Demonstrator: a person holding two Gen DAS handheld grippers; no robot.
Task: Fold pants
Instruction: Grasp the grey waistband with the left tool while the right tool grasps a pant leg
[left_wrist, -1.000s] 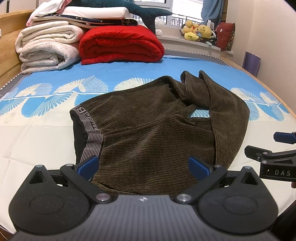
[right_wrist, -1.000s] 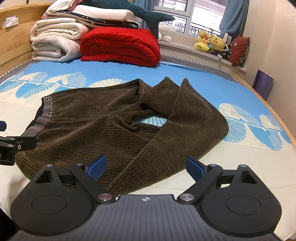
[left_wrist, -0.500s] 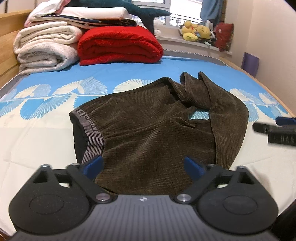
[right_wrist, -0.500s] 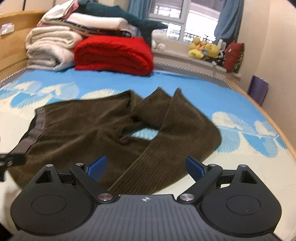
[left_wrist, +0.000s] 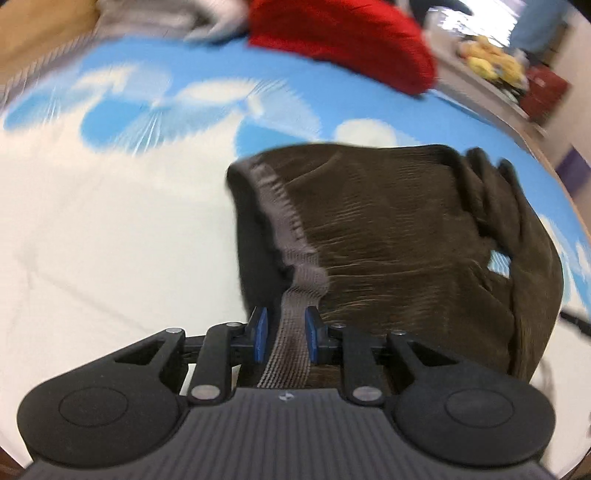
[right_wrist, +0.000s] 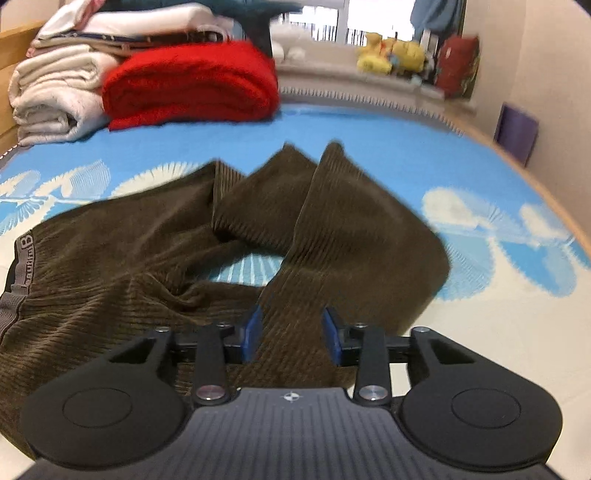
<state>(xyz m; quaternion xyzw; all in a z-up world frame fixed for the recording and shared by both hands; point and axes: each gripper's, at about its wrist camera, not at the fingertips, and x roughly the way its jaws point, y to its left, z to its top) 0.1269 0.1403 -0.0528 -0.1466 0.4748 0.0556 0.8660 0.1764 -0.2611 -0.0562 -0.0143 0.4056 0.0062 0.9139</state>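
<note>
Gripping step: left gripper (left_wrist: 283, 334) just narrowed astride the grey waistband (left_wrist: 295, 291), right gripper (right_wrist: 291, 334) half-closed over a leg of the brown corduroy pants (right_wrist: 351, 236) on the bed (right_wrist: 480, 325); next, pinch, lift, fold.

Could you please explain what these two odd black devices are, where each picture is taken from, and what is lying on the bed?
There is no robot: a person holds a pair of two-fingered tongs in each hand, with a wide-angle camera on each looking along its blue fingers. One picture comes from the left tongs, the other from the right tongs. On the blue and white bedsheet lie brown corduroy pants, unfolded. The left tongs straddle the grey waistband; the right tongs straddle a pant leg. Both have just been closing, but small gaps remain, so nothing is gripped yet. Behind sit a red blanket and white bedding.
</note>
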